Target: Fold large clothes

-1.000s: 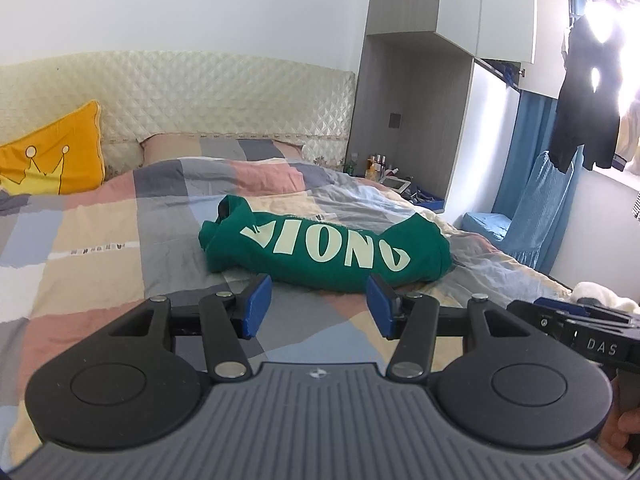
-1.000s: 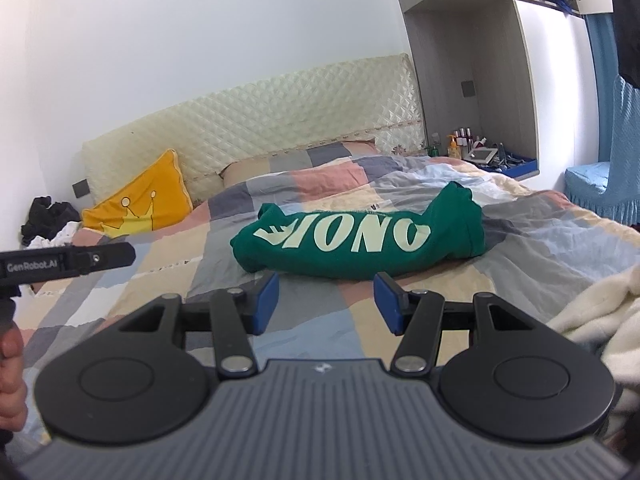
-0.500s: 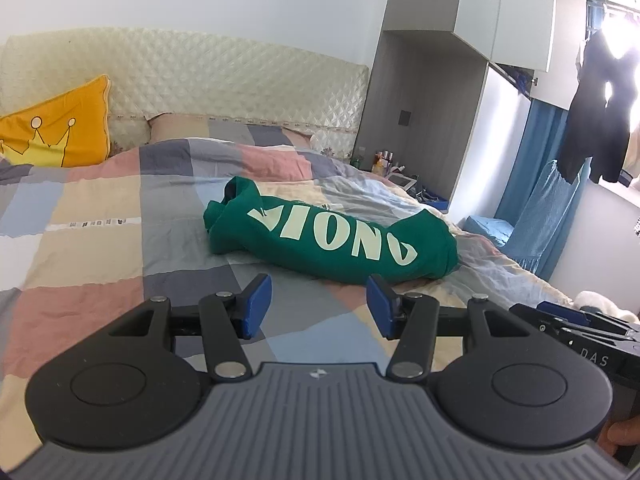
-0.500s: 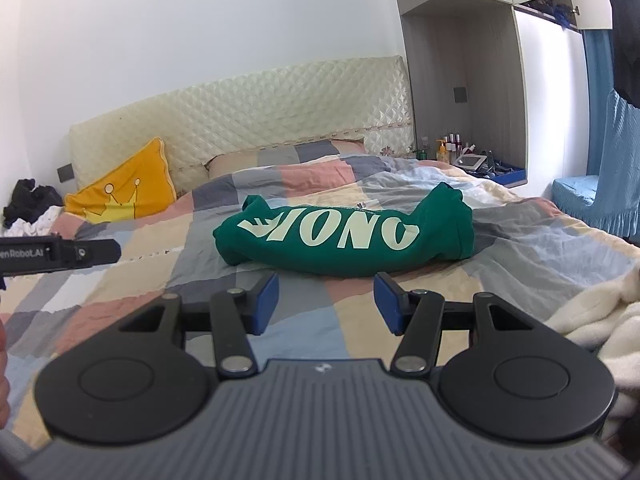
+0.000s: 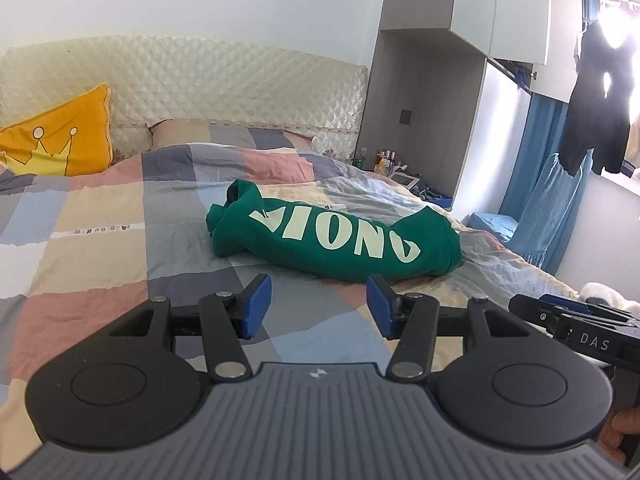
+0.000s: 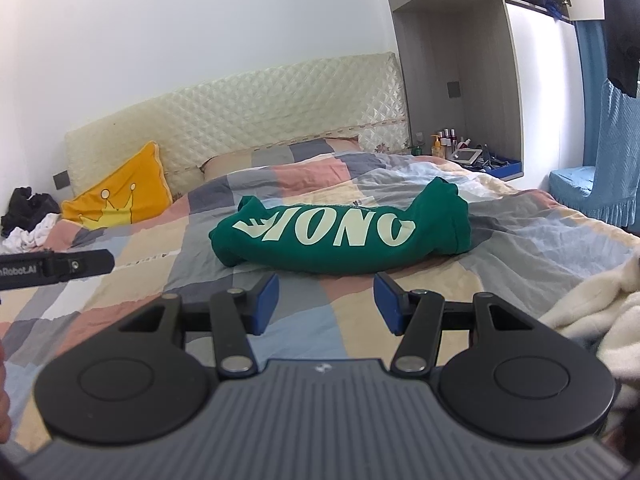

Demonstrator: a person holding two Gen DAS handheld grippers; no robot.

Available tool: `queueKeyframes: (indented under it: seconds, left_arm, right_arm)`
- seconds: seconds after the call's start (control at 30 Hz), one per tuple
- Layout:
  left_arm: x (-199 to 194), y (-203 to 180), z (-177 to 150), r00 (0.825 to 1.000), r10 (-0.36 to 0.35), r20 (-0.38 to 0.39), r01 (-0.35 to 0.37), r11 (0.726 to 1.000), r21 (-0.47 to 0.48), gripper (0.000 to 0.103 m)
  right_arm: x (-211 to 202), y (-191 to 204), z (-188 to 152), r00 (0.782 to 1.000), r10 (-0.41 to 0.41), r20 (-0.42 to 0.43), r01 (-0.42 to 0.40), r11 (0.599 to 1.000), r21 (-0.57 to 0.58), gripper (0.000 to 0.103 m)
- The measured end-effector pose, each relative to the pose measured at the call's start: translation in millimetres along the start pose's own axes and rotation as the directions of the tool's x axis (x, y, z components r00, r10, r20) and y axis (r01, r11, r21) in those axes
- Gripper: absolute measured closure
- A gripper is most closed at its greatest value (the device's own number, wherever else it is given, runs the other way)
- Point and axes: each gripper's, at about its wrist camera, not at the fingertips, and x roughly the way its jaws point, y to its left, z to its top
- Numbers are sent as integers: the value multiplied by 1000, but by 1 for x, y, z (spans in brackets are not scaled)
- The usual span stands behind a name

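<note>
A green garment (image 5: 336,236) with large pale lettering is seen bunched into a long roll near the middle of a bed, lying on a checked quilt (image 5: 100,248) of pink, grey, beige and blue squares. In the right wrist view the same green garment (image 6: 340,236) is shown lengthwise across the quilt (image 6: 520,248), with one end raised into a small peak on the right.

The left gripper (image 5: 319,306) is held over the near part of the quilt, short of the garment. Its blue-padded jaws are parted, and nothing is caught between them — only bedding is seen in the gap. The right gripper (image 6: 326,302) is held the same way, jaws apart and empty, just short of the garment's near edge.

At the far left a yellow cushion (image 5: 56,140) with a crown drawing is propped against a quilted cream headboard (image 5: 224,88). To the right of the bed, small bottles (image 6: 444,140) are stood in a grey cabinet niche — their labels cannot be read. A white fluffy blanket (image 6: 600,320) is heaped at the near right edge of the bed, and dark clothes (image 5: 600,108) are hung by the bright window.
</note>
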Motion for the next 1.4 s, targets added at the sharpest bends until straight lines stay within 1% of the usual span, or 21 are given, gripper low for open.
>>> queueKeyframes:
  seconds: [0.03, 0.2, 0.27, 0.3, 0.33, 0.37, 0.4, 0.43, 0.47, 0.5, 0.53, 0.57, 0.7, 1.0, 1.1, 1.4]
  left_arm:
    - [0, 0, 1, 1000, 2, 0, -2, 1000, 2, 44]
    - [0, -1, -2, 1000, 2, -5, -2, 1000, -4, 36]
    - [1, -1, -2, 1000, 5, -9, -5, 1000, -2, 22]
    - [1, -1, -2, 1000, 8, -10, -8, 1000, -2, 17]
    - [1, -1, -3, 1000, 12, -10, -12, 1000, -2, 14]
    - [2, -1, -3, 1000, 16, -10, -16, 1000, -4, 9]
    - [3, 0, -3, 1000, 20, -10, -20, 1000, -6, 5]
    - [3, 1, -2, 1000, 23, -11, -23, 1000, -6, 5]
    - [4, 1, -3, 1000, 27, -13, -27, 1000, -6, 4]
    - [4, 2, -3, 999, 32, -17, -32, 999, -3, 3]
    - [5, 2, -3, 999, 38, -20, -38, 999, -1, 3]
    - [5, 1, -4, 999, 42, -22, -42, 999, 0, 3]
    - [7, 3, -4, 998, 48, -34, -48, 999, 0, 1]
    - [7, 4, -5, 997, 50, -51, -50, 999, -6, 1]
    - [6, 3, -4, 997, 60, -41, -60, 998, 3, 1]
    - [2, -2, -5, 999, 42, -35, -41, 999, 12, 1]
  right_arm:
    - [0, 0, 0, 1000, -2, 1, 2, 1000, -3, 46]
    - [0, 0, 0, 1000, -7, -1, 7, 1000, 2, 46]
    - [1, 2, 0, 1000, -12, -6, 12, 1000, 2, 46]
    - [1, 2, 1, 1000, -11, -7, 11, 1000, 1, 46]
    - [1, 3, 1, 1000, -11, -7, 11, 1000, -2, 46]
    - [1, 3, 1, 1000, -13, -7, 13, 1000, -5, 46]
    - [2, 3, 1, 1000, -14, -8, 14, 1000, -8, 46]
    - [2, 4, 1, 1000, -18, -10, 18, 1000, -10, 44]
    - [3, 4, 1, 1000, -18, -12, 18, 1000, -12, 31]
    - [3, 4, 1, 1000, -15, -13, 15, 1000, -11, 15]
    - [2, 4, 0, 1000, -13, -7, 13, 1000, -7, 9]
    - [1, 4, 0, 1000, -11, 1, 11, 1000, -8, 0]
    - [0, 6, -1, 1000, -22, 9, 23, 1000, -16, 0]
    - [-4, 0, -1, 999, -38, 25, 37, 999, 24, 0]
    - [-4, -1, -1, 999, -42, 22, 41, 999, 30, 0]
    - [-6, -2, -2, 999, -47, 26, 46, 998, 36, 0]
